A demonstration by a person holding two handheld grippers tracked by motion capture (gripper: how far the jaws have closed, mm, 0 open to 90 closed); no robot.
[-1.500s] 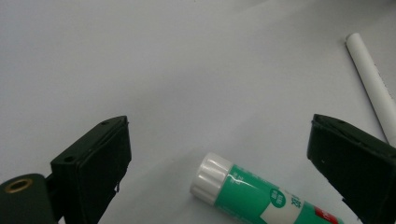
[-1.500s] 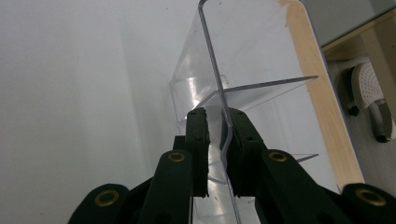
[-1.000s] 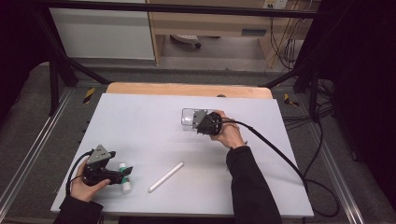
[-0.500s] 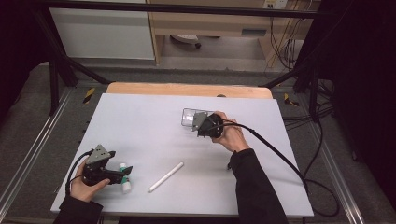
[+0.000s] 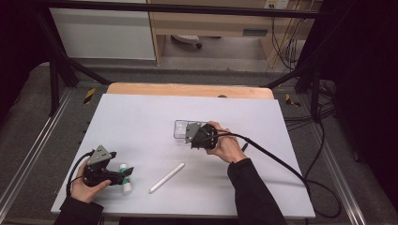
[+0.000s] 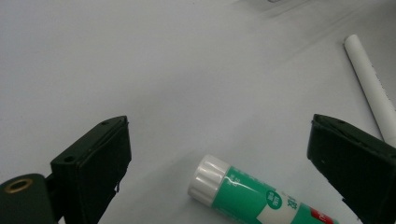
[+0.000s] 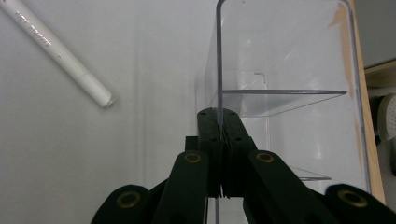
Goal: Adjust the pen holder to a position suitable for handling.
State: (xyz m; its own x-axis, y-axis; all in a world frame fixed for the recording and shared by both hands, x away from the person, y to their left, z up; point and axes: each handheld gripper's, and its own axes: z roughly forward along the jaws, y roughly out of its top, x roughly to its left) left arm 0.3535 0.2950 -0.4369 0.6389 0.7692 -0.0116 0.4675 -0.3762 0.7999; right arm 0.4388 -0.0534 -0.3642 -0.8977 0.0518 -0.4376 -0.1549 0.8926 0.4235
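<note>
A clear plastic box with inner dividers sits mid-table. My right gripper is shut on its near side wall, and in the right gripper view that thin clear wall runs straight into the closed jaws of the gripper. A green and white glue stick lies at the front left. My left gripper stands open around it, and in the left gripper view the glue stick lies between the wide jaws of the gripper without touching them. A white pen lies between the two hands.
The white table top ends in a wooden strip at the back. The right gripper's black cable trails off the right front corner. The pen shows as left of the box and as beyond the left gripper's right jaw.
The right hand has drawn the clear box a little leftward and toward the person. The left hand, the glue stick and the pen have stayed put.
</note>
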